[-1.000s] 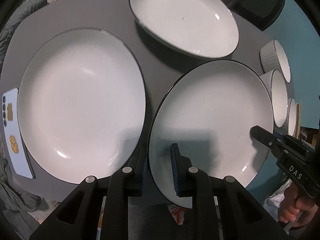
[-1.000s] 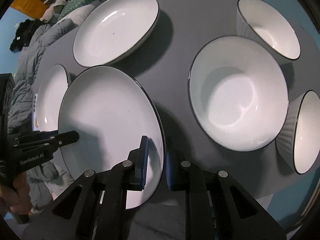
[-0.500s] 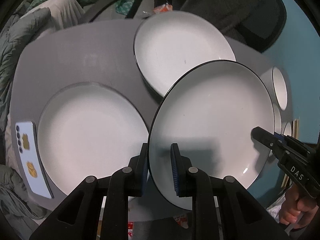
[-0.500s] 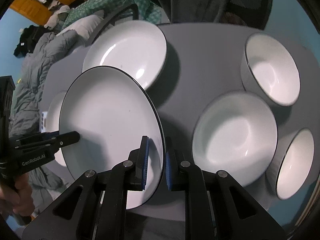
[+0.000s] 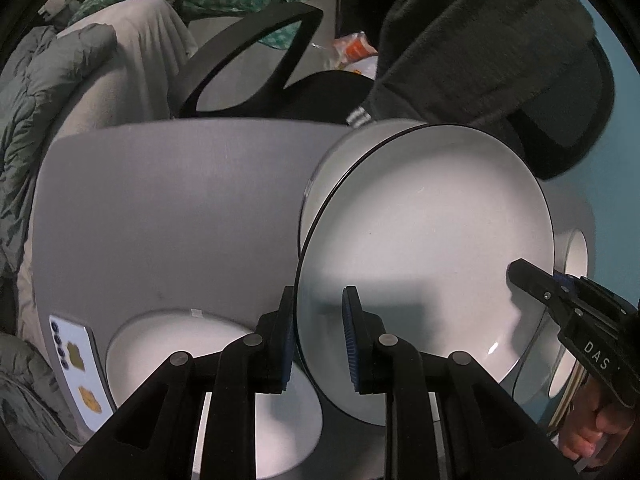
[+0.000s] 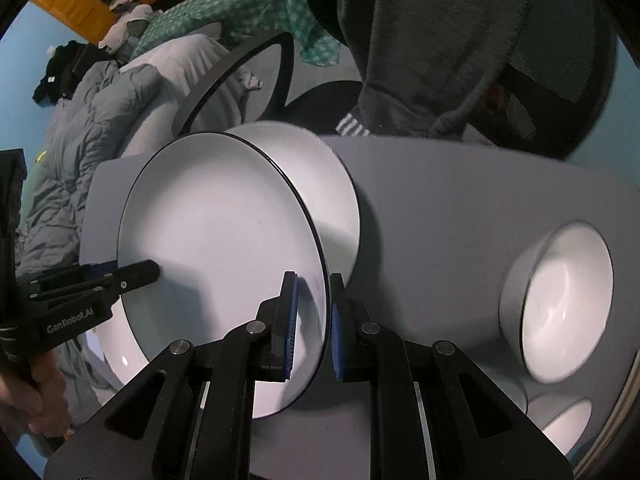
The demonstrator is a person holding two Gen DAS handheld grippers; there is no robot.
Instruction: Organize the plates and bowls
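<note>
A white plate with a thin black rim point(image 5: 432, 248) point(image 6: 224, 248) hangs in the air above the grey table point(image 5: 172, 208), held from both sides. My left gripper point(image 5: 316, 338) is shut on its left rim. My right gripper point(image 6: 312, 326) is shut on its right rim and shows from the side in the left wrist view point(image 5: 536, 284). A second white plate point(image 6: 328, 192) lies on the table right behind and partly under the held one. A third plate point(image 5: 192, 344) lies near the front left. White bowls point(image 6: 568, 304) stand at the right.
A phone with stickers point(image 5: 78, 364) lies at the table's left edge. A black office chair point(image 5: 248, 44) and a dark jacket point(image 6: 460, 40) are behind the table. Grey bedding point(image 6: 100, 108) lies at the left.
Both grippers have lifted the held plate higher and carried it toward the far plate, which it now overlaps. The table and the front-left plate have dropped lower in view.
</note>
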